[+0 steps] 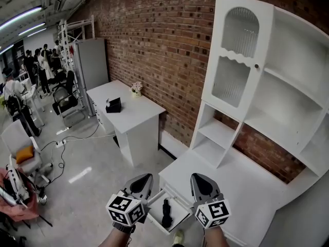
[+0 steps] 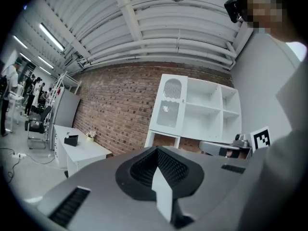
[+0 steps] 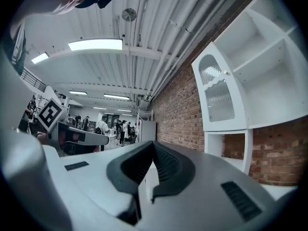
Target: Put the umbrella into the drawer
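Note:
A folded black umbrella (image 1: 166, 212) lies inside the open white drawer (image 1: 154, 221), low in the head view. Both grippers are raised above the drawer, one on either side, and touch neither drawer nor umbrella. My left gripper (image 1: 144, 179) is shut with nothing in it, and its dark pads meet at the tip (image 2: 156, 150) in its own view. My right gripper (image 1: 199, 179) also has its pads closed together (image 3: 154, 146) and holds nothing. The two gripper views look level across the room, so neither shows the drawer or the umbrella.
The drawer belongs to a white counter (image 1: 241, 189) under a tall white shelf cabinet (image 1: 257, 86) against a brick wall. A white desk (image 1: 131, 115) at the left carries a black box (image 1: 113, 105) and a small flower pot (image 1: 136, 89). Chairs, cables and people fill the far left.

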A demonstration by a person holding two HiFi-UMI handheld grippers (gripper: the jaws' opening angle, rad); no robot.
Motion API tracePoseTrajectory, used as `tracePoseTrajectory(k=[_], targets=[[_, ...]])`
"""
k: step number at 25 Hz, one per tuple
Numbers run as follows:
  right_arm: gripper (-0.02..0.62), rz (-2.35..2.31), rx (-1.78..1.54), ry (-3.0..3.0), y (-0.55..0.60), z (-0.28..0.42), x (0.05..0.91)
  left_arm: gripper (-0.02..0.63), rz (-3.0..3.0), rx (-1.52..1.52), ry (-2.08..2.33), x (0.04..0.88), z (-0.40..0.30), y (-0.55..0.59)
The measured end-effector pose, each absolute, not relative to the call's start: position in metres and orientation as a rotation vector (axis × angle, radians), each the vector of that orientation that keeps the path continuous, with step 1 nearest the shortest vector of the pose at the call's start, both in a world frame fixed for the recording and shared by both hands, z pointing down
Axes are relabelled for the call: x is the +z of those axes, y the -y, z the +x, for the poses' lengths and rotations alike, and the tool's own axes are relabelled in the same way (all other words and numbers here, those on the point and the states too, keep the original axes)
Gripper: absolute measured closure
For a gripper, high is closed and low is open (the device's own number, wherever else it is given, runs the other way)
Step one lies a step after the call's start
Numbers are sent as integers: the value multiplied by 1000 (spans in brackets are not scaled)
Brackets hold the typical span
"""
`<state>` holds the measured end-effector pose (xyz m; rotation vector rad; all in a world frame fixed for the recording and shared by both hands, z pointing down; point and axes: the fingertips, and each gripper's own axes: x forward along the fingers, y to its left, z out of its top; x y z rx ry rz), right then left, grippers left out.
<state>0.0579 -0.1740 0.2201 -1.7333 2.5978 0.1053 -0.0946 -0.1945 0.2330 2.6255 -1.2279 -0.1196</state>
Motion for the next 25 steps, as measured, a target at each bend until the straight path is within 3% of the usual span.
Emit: tracePoseTrajectory(k=[25], targets=[[591,-1709,158,-2615,171,42,208,600,2667,-135,1300,213,-110,191]])
